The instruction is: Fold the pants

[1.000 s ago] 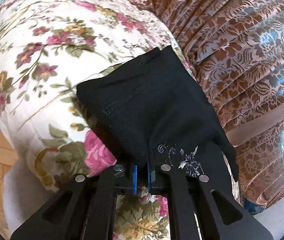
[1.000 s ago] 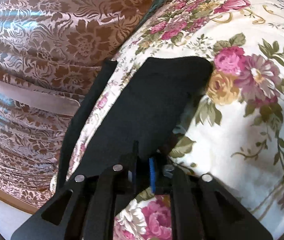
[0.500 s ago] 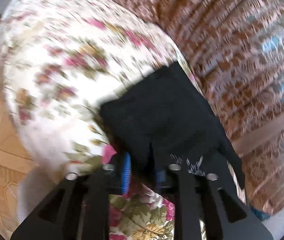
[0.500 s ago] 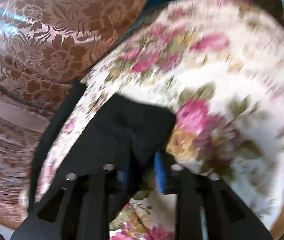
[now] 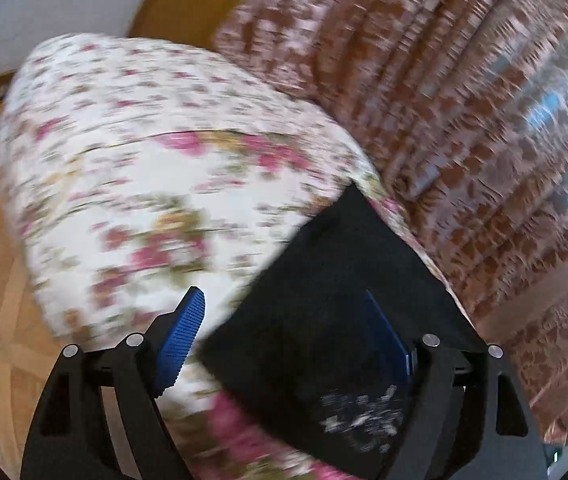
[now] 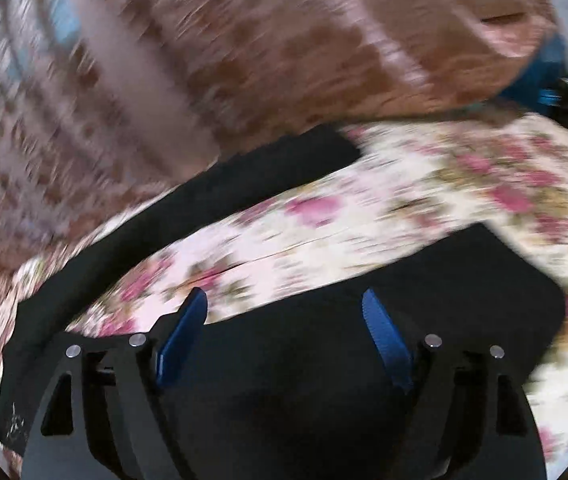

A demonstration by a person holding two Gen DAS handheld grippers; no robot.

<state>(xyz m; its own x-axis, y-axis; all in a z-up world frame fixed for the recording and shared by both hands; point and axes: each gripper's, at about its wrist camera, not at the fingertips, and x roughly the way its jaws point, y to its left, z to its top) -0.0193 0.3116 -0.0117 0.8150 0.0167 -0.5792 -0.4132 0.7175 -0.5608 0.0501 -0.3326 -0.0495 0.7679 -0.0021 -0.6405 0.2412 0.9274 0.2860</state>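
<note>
Both views are motion-blurred. The left gripper (image 5: 289,334) stands with its blue-padded jaws spread wide, gripping nothing; the black pants (image 5: 335,300) lie folded on the floral bedspread (image 5: 144,168) beneath it, reaching from 6 o'clock toward 1 o'clock. The right gripper (image 6: 284,334) is likewise spread wide and empty, above the pants (image 6: 323,344) at 6 o'clock, with a dark strip of them running from 8 o'clock toward 12. A brown patterned cover (image 5: 463,100) lies beside the bedspread (image 6: 403,208).
</note>
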